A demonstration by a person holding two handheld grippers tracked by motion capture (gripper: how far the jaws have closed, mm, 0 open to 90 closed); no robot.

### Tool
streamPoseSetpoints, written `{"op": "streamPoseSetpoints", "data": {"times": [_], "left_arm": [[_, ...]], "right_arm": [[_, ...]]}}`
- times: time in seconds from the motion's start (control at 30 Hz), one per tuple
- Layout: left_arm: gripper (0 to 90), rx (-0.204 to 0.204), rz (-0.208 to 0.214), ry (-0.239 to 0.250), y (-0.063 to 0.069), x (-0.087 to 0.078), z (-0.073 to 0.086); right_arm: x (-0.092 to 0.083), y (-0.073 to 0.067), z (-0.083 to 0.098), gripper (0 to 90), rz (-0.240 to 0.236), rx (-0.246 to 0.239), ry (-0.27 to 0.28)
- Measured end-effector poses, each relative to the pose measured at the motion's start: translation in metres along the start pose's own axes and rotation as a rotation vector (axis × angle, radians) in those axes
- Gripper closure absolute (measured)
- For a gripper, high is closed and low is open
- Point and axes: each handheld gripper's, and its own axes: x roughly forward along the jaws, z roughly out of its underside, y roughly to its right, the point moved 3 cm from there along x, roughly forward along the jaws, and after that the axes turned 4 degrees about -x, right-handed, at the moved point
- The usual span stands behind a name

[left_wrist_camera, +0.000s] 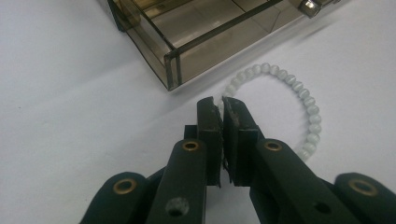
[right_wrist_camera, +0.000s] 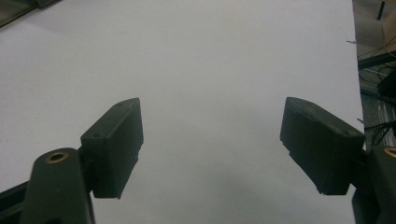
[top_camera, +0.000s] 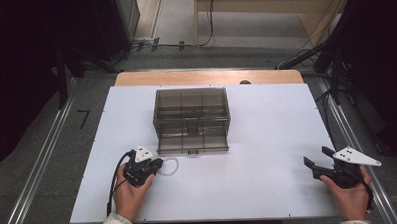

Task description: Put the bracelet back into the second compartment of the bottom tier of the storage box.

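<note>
Your white tabletop (top_camera: 267, 139) carries a smoky translucent plastic drawer box (top_camera: 191, 112), its bottom drawer (top_camera: 192, 144) pulled out. Your right tongs (top_camera: 319, 162) hang spread and empty. Your left tongs (left_wrist_camera: 221, 103) are pressed together on the white beaded bracelet (left_wrist_camera: 299, 93), just beside the drawer's corner. That thin nip could slip and drop the beads.

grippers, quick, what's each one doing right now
Left gripper: shut on the white bead bracelet, beside the smoky drawer box.
Right gripper: open, holding nothing.

White bead bracelet (left_wrist_camera: 299, 93) beside smoky organizer box (top_camera: 192, 119)
</note>
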Motion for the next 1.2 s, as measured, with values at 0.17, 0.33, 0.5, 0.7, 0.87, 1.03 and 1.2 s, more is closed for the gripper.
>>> {"op": "streamPoseSetpoints", "data": {"times": [0.17,0.33,0.5,0.7,0.87,1.03,1.2], "left_arm": [[87.2,0.004,-0.003,0.011,0.001,-0.001,0.0],[87.5,-0.015,0.014,0.033,0.001,-0.006,-0.002],[87.7,-0.035,0.035,0.068,0.005,-0.014,-0.005],[87.8,-0.034,0.054,0.09,0.011,-0.021,-0.01],[87.7,-0.03,0.072,0.099,0.016,-0.026,-0.016],[87.8,-0.034,0.096,0.115,0.019,-0.033,-0.024],[87.8,-0.04,0.108,0.138,0.022,-0.041,-0.03]], "right_arm": [[0.0,0.001,0.0,19.9,-0.001,0.001,0.004],[-0.002,0.002,0.001,19.9,0.008,0.006,0.004],[-0.005,0.002,0.001,20.0,0.012,0.021,0.016],[-0.005,0.002,0.001,20.1,0.01,0.024,0.02],[-0.005,0.004,0.001,20.2,0.012,0.027,0.023],[-0.005,0.005,0.002,20.2,0.018,0.038,0.026],[-0.006,0.005,0.002,20.2,0.025,0.044,0.028]]}}
